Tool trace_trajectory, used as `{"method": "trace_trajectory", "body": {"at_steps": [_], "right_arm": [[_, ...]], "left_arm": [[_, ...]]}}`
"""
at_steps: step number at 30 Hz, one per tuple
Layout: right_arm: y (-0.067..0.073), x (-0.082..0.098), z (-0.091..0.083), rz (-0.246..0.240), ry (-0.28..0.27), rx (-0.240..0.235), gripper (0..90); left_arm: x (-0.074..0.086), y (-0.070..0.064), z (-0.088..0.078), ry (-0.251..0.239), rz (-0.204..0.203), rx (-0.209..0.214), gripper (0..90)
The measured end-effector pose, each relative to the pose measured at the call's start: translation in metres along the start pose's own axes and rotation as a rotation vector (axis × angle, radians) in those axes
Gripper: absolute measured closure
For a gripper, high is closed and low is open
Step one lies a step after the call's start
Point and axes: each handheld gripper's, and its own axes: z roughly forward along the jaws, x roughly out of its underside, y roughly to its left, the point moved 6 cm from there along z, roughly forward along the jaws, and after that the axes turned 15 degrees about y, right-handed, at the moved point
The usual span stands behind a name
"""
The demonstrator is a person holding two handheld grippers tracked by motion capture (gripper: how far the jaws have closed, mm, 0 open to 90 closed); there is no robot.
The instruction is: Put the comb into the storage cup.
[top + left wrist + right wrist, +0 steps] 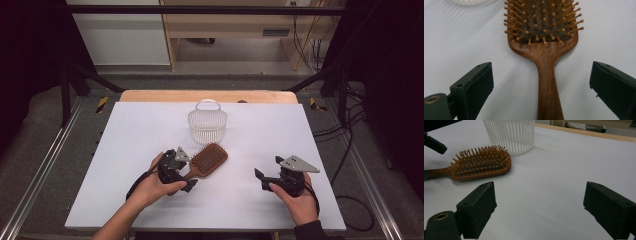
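Note:
A brown wooden hairbrush (209, 159) lies bristles-up on the white table, its head toward the white slatted basket (207, 122). My left gripper (186, 172) is open, and its jaws stand on either side of the brush handle (546, 75) without touching it. The brush head (541, 20) lies straight ahead in the left gripper view, with the basket's rim (469, 2) beyond it. My right gripper (267, 172) rests low at the right, open, with nothing between its jaws (540, 197). From there the hairbrush (481, 163) and basket (510, 135) lie off to the left.
The white table top (150, 130) ends in a wooden strip (210, 96) at the far side. Metal rails (45, 160) run along both sides of the table. Cables (350, 200) trail on the floor at the right.

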Motion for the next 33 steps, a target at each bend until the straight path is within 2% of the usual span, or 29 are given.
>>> {"method": "trace_trajectory", "body": {"at_steps": [12,18,20,22,33], "right_arm": [[0.0,0.0,0.001,-0.001,0.005,-0.002,11.0],[0.001,0.001,0.001,-0.001,0.008,-0.003,10.9],[0.001,0.001,0.001,-0.002,0.009,-0.004,10.9],[0.001,0.001,0.001,-0.002,0.009,-0.005,10.9],[0.001,0.001,0.001,0.0,0.012,-0.007,10.5]], "left_arm": [[-0.005,0.0,-0.005,0.0,0.0,-0.013,8.0],[-0.007,-0.004,-0.003,0.033,0.014,0.003,26.8],[-0.007,-0.006,-0.001,0.049,0.016,0.014,29.3],[-0.008,-0.006,0.0,0.063,0.02,0.022,37.7],[-0.007,-0.002,0.008,0.11,0.002,0.037,53.7]]}}
